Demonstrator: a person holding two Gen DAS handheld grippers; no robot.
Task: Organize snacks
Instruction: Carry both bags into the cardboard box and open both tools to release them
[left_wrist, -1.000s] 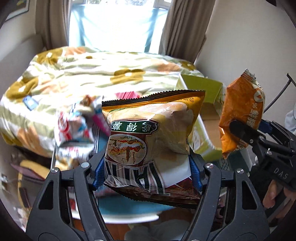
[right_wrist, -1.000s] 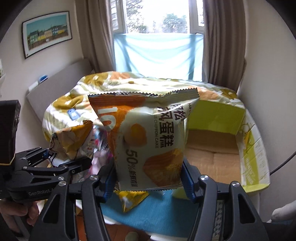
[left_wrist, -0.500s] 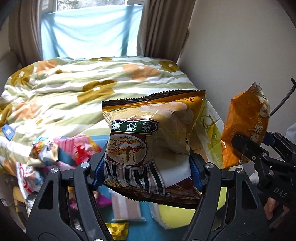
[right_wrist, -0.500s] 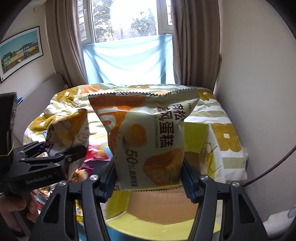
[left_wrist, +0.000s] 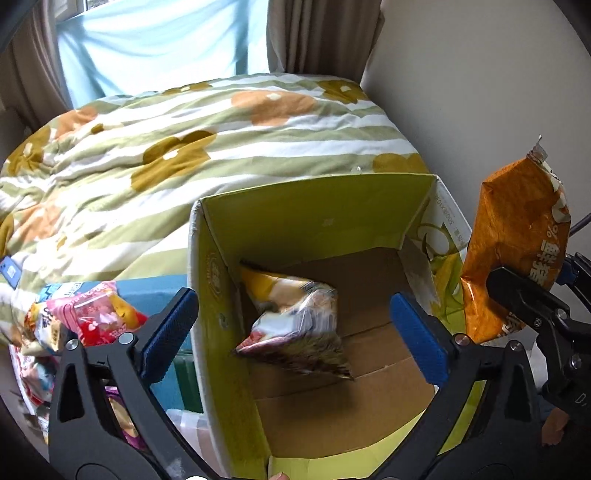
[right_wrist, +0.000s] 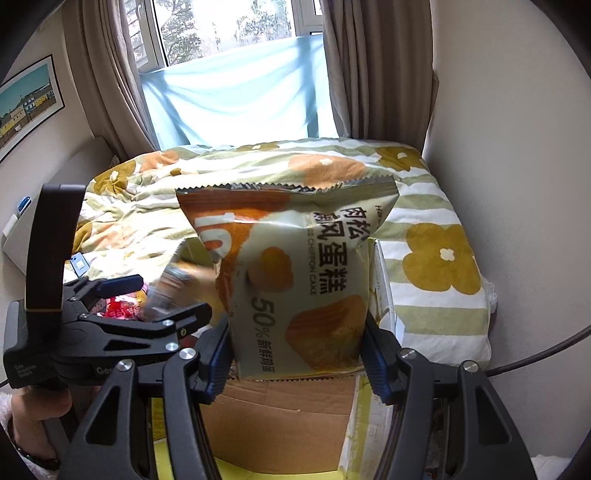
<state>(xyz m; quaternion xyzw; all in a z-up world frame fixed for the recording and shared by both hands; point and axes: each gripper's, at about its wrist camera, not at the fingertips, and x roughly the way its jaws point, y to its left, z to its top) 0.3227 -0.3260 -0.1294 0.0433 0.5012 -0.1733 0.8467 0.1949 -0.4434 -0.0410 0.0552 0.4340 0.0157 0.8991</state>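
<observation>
My left gripper is open and empty above a yellow-green cardboard box. A yellow snack bag is blurred in mid-fall inside the box, tilted against its left wall. My right gripper is shut on an orange and cream chiffon cake bag, held upright over the box's near right side. That bag also shows at the right in the left wrist view. The left gripper shows at the left in the right wrist view.
A pile of loose snack packs lies on a blue surface left of the box. A bed with a flowered striped quilt lies behind. A wall stands close on the right.
My left gripper has opened and let go of the yellow snack bag, which drops into the box. Both grippers have moved over the box. The right gripper still holds the cake bag.
</observation>
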